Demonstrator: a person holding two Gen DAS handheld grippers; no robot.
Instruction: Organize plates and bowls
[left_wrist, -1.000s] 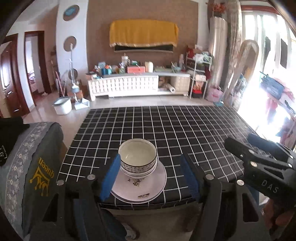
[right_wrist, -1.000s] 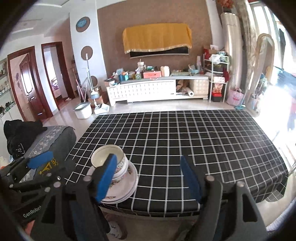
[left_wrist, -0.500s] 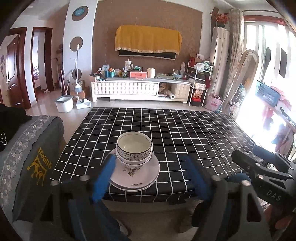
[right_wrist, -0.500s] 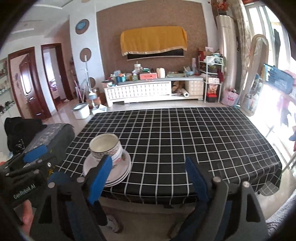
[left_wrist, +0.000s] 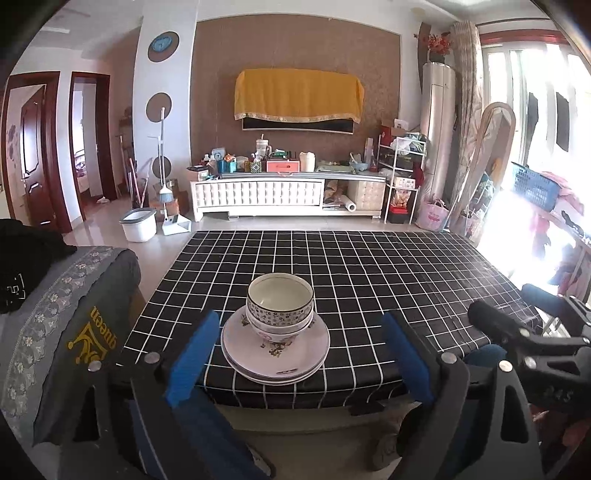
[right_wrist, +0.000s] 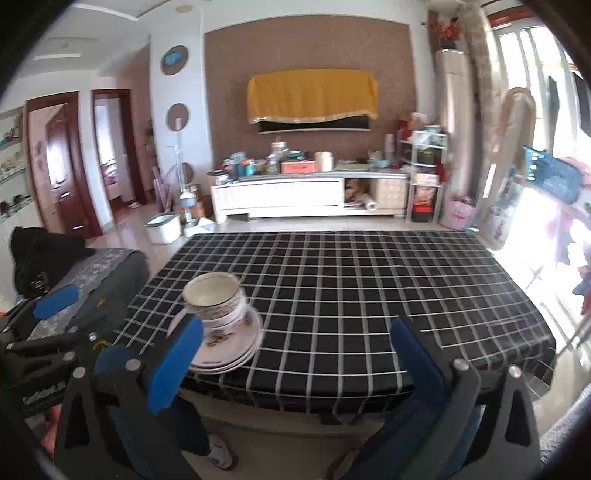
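Bowls (left_wrist: 280, 306) nested atop stacked plates (left_wrist: 275, 350) near front left edge of checked worktop (left_wrist: 369, 280); left gripper (left_wrist: 295, 354) and right gripper (right_wrist: 291, 354) both short of stack, jaws opening, nothing between.

Tabletop (left_wrist: 369, 273): bare checked cloth across the middle, far side and right; open passage there.
Obstacle: stacked bowls (left_wrist: 280, 306) on plates (left_wrist: 275, 350), near the front-left edge.
Left flank: grey-covered chair (left_wrist: 66, 332) just beside the tabletop.
Front edge: both claws off the tabletop, nothing between their opening jaws.
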